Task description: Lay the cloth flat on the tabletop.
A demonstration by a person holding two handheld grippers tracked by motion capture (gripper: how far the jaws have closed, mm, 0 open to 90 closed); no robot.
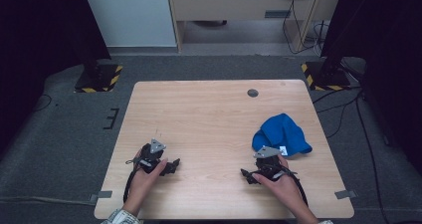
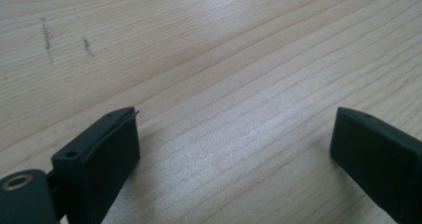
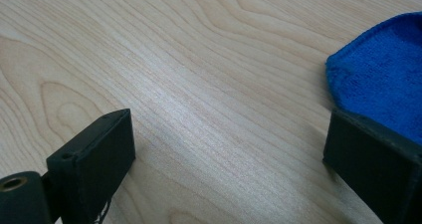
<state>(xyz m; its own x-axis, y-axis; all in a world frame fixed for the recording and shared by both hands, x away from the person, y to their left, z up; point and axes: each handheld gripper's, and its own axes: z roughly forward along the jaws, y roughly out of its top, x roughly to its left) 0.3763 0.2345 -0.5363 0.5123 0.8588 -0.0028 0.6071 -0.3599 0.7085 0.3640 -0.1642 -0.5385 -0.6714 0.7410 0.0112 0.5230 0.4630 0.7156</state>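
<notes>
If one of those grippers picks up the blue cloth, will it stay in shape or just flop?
The cloth will probably flop: it lies crumpled in soft folds. Its terry-looking surface should grip rather than slip. It looks light, so pushed across the table it would likely bunch up, not slide whole.

We can read no text, brand or number anywhere. The small white tag on the blue cloth, just beyond the right hand-held gripper, is too small for us to make out.
</notes>
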